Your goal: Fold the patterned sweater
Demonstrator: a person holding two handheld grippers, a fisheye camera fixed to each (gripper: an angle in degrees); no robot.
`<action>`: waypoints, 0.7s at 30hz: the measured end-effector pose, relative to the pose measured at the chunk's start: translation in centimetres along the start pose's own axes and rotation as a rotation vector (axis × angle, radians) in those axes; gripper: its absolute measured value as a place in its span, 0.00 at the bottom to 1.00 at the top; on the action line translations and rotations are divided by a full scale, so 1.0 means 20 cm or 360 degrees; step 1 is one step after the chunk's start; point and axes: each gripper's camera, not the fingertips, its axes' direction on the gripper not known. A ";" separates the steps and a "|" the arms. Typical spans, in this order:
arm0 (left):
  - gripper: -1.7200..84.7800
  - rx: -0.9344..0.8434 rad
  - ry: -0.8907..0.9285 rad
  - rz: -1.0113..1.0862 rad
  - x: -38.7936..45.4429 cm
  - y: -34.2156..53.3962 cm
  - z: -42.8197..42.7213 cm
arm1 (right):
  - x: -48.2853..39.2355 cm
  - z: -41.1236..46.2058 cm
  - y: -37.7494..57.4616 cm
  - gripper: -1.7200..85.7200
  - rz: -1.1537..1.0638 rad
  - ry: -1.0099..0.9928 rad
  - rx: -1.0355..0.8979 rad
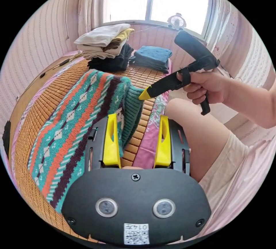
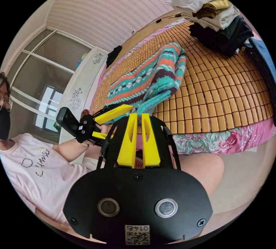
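Bamboo mat (image 1: 43,110) under patterned sweater (image 1: 72,122), windowed room.

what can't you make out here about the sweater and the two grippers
- Patterned sweater, left gripper view: its near hem is hidden behind the left gripper body.
- Right gripper, right gripper view: jaws nearly together; whether they pinch the teal cuff cannot be told, since the tips cover the contact.
- Stack of folded clothes: how many pieces it holds is too small to count.
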 end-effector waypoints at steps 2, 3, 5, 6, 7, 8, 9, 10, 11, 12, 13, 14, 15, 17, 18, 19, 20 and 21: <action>0.24 0.0008 -0.0080 0.0028 0.07 0.06 -0.13 | -0.12 0.00 0.04 0.04 -0.0092 -0.0082 -0.0064; 0.23 -0.0016 -0.0166 0.0025 0.11 0.11 -0.22 | -0.20 0.03 0.07 0.04 -0.0152 -0.0123 -0.0129; 0.23 -0.0022 -0.0226 0.0040 0.18 0.20 -0.36 | -0.33 0.11 0.12 0.04 -0.0245 -0.0175 -0.0253; 0.22 -0.0007 -0.0271 0.0050 0.23 0.25 -0.45 | -0.41 0.18 0.16 0.04 -0.0305 -0.0219 -0.0341; 0.21 0.0001 -0.0305 0.0049 0.26 0.28 -0.50 | -0.45 0.22 0.17 0.04 -0.0336 -0.0244 -0.0390; 0.20 0.0016 -0.0371 0.0043 0.30 0.33 -0.57 | -0.52 0.30 0.21 0.03 -0.0393 -0.0293 -0.0481; 0.17 -0.0006 -0.0418 0.0081 0.35 0.38 -0.63 | -0.59 0.36 0.24 0.03 -0.0434 -0.0325 -0.0537; 0.15 -0.0028 -0.0448 0.0103 0.37 0.40 -0.65 | -0.63 0.39 0.25 0.03 -0.0460 -0.0342 -0.0572; 0.13 -0.0108 -0.0485 0.0165 0.42 0.44 -0.66 | -0.70 0.45 0.27 0.03 -0.0534 -0.0365 -0.0643; 0.11 -0.0185 -0.0517 0.0180 0.45 0.46 -0.69 | -0.77 0.50 0.29 0.02 -0.0616 -0.0318 -0.0720; 0.11 -0.0215 -0.0514 0.0173 0.45 0.47 -0.70 | -0.80 0.52 0.30 0.02 -0.0657 -0.0285 -0.0749; 0.09 -0.0280 -0.0488 0.0125 0.45 0.48 -0.70 | -0.85 0.53 0.30 0.02 -0.0734 -0.0338 -0.0801; 0.08 -0.0367 -0.0446 0.0068 0.43 0.48 -0.69 | -0.88 0.50 0.30 0.02 -0.0757 -0.0429 -0.0796; 0.07 -0.0413 -0.0380 0.0011 0.41 0.49 -0.68 | -0.86 0.42 0.27 0.03 -0.0758 -0.0400 -0.0739; 0.06 -0.0399 -0.0355 -0.0027 0.40 0.49 -0.69 | -0.79 0.36 0.23 0.04 -0.0695 -0.0278 -0.0668; 0.06 -0.0397 -0.0339 -0.0055 0.39 0.49 -0.69 | -0.75 0.33 0.22 0.06 -0.0653 -0.0212 -0.0630; 0.06 -0.0378 -0.0304 -0.0127 0.35 0.48 -0.71 | -0.65 0.27 0.18 0.10 -0.0530 -0.0081 -0.0558; 0.06 -0.0350 -0.0265 -0.0199 0.31 0.47 -0.74 | -0.54 0.19 0.15 0.18 -0.0412 0.0046 -0.0450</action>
